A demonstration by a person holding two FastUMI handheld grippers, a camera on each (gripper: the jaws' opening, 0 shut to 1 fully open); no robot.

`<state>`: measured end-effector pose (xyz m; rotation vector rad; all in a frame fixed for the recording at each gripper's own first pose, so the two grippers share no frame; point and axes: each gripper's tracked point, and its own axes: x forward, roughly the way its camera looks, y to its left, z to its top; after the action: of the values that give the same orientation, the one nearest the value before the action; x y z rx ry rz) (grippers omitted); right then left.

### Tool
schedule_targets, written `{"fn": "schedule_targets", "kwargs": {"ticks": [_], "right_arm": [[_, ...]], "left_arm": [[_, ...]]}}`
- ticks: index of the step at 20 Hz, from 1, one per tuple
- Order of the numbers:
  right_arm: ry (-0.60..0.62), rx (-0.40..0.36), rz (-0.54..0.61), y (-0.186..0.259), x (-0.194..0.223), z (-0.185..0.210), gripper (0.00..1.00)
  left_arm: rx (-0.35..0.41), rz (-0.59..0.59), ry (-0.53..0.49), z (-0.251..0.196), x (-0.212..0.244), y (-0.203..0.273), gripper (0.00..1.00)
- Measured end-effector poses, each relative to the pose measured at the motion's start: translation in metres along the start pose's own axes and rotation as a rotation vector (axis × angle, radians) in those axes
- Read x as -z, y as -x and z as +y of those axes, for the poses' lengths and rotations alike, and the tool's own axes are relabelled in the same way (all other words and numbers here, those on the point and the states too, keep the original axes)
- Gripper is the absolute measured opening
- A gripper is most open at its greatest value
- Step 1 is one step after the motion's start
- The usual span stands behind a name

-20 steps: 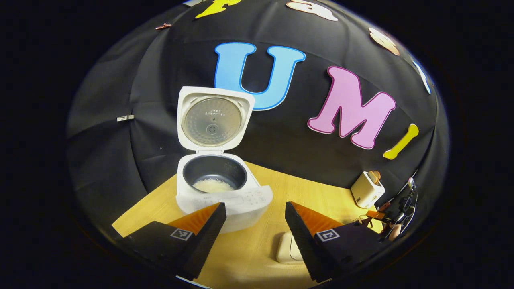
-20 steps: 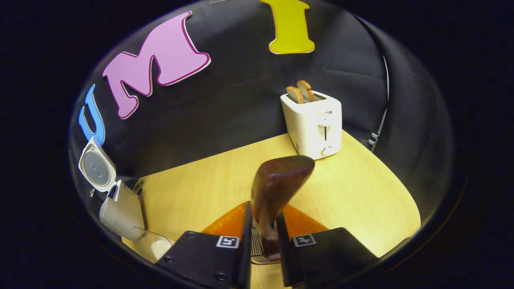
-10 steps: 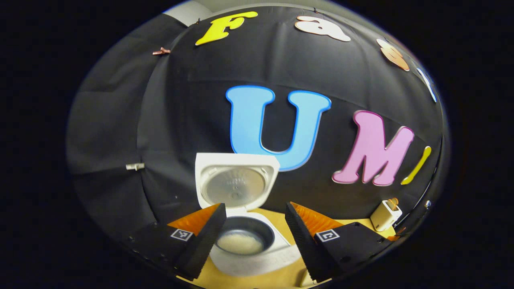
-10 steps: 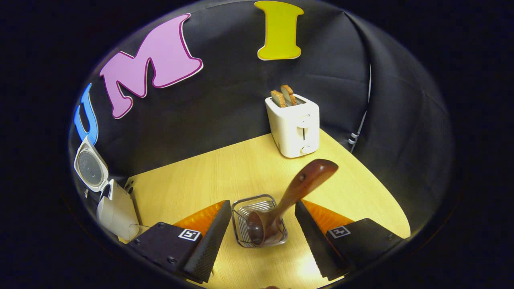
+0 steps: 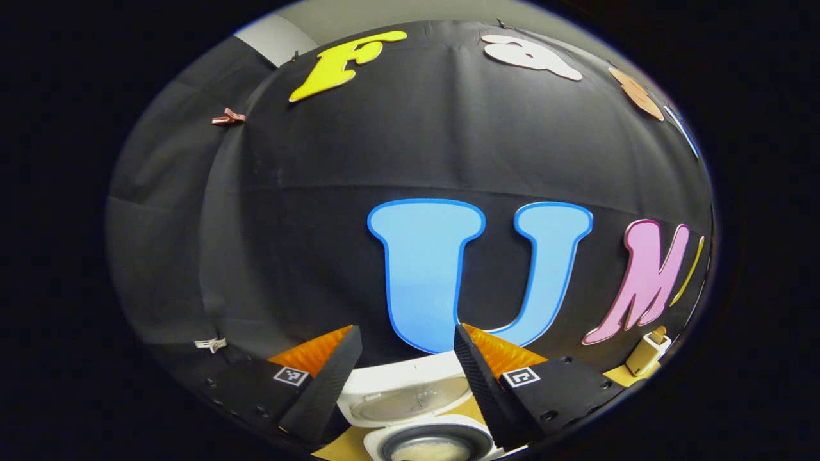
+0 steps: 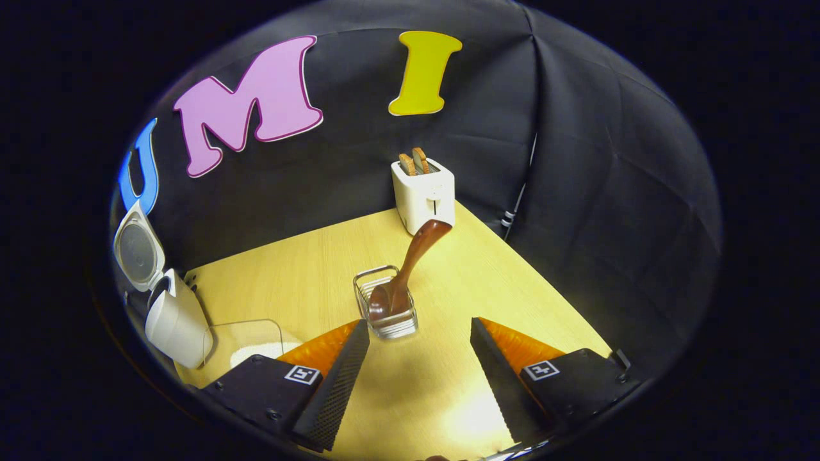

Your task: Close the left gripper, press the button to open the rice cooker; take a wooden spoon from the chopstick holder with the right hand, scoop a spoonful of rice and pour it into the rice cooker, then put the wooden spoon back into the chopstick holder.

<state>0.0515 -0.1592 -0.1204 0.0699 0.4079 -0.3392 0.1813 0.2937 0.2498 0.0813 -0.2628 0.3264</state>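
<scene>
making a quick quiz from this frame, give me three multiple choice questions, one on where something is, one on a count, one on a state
1. Where does the wooden spoon rest?
A. in the wire chopstick holder
B. inside the rice cooker
C. flat on the table

2. How many bread slices stick up from the toaster?
A. none
B. two
C. four

3. What state is the right gripper in?
A. shut on the spoon
B. shut on nothing
C. open, holding nothing

Answers:
1 A, the bowl end sits in the wire holder and the handle leans out toward the toaster.
2 B, two slices stand in its top.
3 C, its fingers stand wide apart with bare table between them.
</scene>
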Motion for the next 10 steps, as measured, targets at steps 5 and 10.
{"fn": "schedule_targets", "kwargs": {"ticks": [5, 10], "right_arm": [[-0.079, 0.027, -0.024, 0.028, -0.009, 0.02, 0.99], [-0.065, 0.032, -0.052, 0.052, -0.004, 0.047, 0.98]], "left_arm": [[0.037, 0.076, -0.028, 0.02, 0.036, -0.057, 0.94], [0.077, 0.21, -0.004, 0.019, 0.073, -0.091, 0.94]]}}
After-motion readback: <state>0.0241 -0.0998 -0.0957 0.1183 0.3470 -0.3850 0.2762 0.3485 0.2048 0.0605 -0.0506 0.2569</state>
